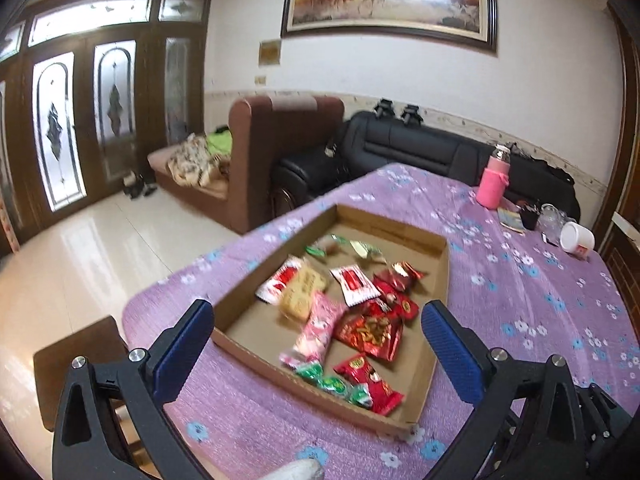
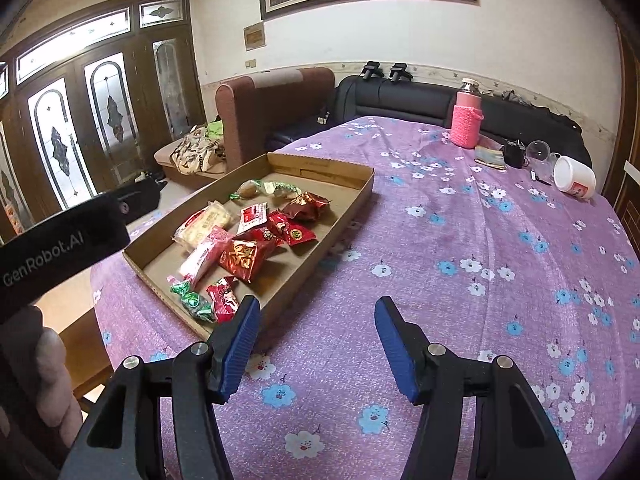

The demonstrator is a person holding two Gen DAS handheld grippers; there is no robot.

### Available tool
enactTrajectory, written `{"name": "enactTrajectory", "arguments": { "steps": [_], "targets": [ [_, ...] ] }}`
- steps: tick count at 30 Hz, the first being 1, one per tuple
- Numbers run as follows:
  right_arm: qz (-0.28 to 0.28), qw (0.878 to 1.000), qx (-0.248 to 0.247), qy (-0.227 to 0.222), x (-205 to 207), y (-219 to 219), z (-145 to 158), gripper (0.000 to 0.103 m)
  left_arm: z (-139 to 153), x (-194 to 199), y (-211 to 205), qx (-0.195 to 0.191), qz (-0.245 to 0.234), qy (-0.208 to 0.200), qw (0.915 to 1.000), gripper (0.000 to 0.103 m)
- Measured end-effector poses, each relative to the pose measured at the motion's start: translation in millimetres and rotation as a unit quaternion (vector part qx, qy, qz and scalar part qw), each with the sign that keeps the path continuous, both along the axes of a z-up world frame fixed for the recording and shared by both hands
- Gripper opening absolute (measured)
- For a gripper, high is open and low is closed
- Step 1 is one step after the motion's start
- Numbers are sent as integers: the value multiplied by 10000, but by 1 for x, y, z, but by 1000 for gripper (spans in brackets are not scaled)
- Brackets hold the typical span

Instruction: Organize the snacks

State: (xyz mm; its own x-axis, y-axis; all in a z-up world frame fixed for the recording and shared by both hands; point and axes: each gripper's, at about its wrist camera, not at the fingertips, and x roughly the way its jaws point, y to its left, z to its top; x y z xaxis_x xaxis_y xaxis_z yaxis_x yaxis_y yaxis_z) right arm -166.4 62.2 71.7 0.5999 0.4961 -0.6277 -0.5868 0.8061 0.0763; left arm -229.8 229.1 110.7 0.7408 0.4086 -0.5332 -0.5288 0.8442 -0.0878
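Observation:
A shallow cardboard tray lies on the purple flowered tablecloth. It holds several wrapped snacks: red packets, a pink packet, a biscuit pack and green candies. My left gripper hangs over the tray's near end, open wide, nothing between its blue pads. My right gripper stands open over bare cloth just right of the tray's near corner, holding nothing. The left gripper's black body and a hand show at the left of the right wrist view.
At the table's far right stand a pink knitted bottle, a tipped white cup, a glass and small items. A brown sofa and a black sofa lie beyond the table. A wooden stool sits by the left edge.

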Motion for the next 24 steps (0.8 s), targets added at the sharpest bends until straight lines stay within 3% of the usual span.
{"name": "enactTrajectory", "arguments": {
  "steps": [11, 24],
  "targets": [
    [323, 9988, -351, -117, -9, 30, -5, 64, -18, 7, 13, -432, -97, 228, 9988, 103],
    [533, 9971, -536, -91, -9, 55, -10, 64, -25, 10, 33, -543, 64, 404, 9977, 103]
  ]
}}
